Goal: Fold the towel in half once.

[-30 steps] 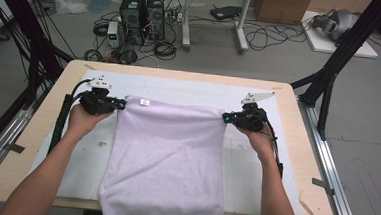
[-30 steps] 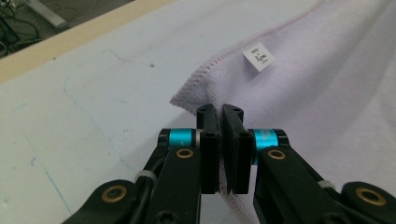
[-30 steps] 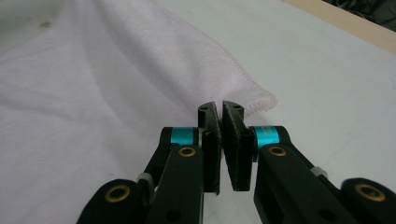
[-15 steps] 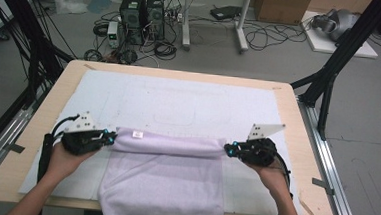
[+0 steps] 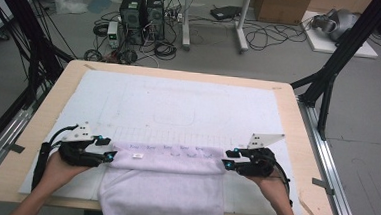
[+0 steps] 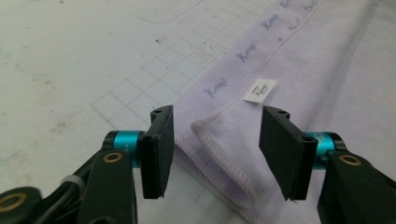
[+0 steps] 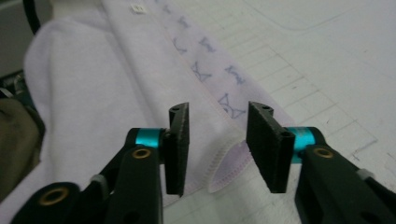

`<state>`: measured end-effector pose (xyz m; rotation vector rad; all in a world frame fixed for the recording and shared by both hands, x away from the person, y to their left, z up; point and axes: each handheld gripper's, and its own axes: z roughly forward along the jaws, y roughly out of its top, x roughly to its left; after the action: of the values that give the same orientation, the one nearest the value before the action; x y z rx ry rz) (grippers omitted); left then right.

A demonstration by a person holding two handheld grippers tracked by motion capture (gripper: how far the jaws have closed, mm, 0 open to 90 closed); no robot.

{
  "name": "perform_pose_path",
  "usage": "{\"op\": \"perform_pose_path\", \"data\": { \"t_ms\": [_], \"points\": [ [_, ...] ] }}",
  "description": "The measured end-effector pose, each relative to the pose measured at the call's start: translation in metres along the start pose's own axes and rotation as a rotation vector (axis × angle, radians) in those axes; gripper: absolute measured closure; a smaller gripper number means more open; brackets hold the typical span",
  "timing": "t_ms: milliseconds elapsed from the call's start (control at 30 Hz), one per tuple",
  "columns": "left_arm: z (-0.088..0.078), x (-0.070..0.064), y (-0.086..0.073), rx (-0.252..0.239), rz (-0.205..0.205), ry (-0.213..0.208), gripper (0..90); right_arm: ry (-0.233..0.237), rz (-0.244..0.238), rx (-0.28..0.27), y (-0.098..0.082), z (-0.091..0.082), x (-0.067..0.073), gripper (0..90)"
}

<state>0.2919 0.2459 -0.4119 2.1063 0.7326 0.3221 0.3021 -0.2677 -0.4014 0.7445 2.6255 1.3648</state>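
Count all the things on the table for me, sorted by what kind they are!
Towel: 1, the pale purple towel, folded over.
Label: 1, the small white label sewn on it.
Grippers: 2, the left gripper and the right gripper, both open at the fold's corners.
Mat: 1, the white mat with a grid.
Total: 5

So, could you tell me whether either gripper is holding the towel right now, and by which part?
Nothing is held: both grippers have just opened, each with a folded corner of the towel lying loose between its fingers.
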Motion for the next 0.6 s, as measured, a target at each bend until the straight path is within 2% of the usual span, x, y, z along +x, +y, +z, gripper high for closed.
{"op": "perform_pose_path", "data": {
  "t_ms": [67, 200, 233, 300, 400, 467, 600],
  "points": [
    [0.011, 0.002, 0.002, 0.024, 0.001, -0.024, 43.6, 0.009, 0.015, 0.036, 0.0, 0.012, -0.003, 54.7],
    [0.021, -0.001, 0.001, 0.058, 0.037, -0.077, 63.9, 0.022, 0.022, 0.078, -0.006, 0.026, -0.005, 53.8],
    [0.022, -0.002, 0.001, 0.06, 0.044, -0.082, 73.1, 0.02, 0.02, 0.096, -0.008, 0.03, -0.005, 57.3],
    [0.022, -0.004, 0.0, 0.065, 0.058, -0.085, 80.0, 0.027, 0.023, 0.107, -0.01, 0.032, -0.006, 66.2],
    [0.016, -0.005, 0.0, 0.05, 0.061, -0.074, 83.9, 0.031, 0.004, 0.132, -0.01, 0.032, -0.003, 81.1],
    [0.01, -0.004, 0.001, 0.034, 0.063, -0.066, 84.0, 0.026, -0.013, 0.111, -0.008, 0.029, 0.0, 84.9],
    [-0.007, -0.005, 0.005, -0.003, 0.06, -0.052, 84.3, 0.026, -0.033, 0.05, -0.004, 0.017, 0.008, 86.2]
  ]
}}
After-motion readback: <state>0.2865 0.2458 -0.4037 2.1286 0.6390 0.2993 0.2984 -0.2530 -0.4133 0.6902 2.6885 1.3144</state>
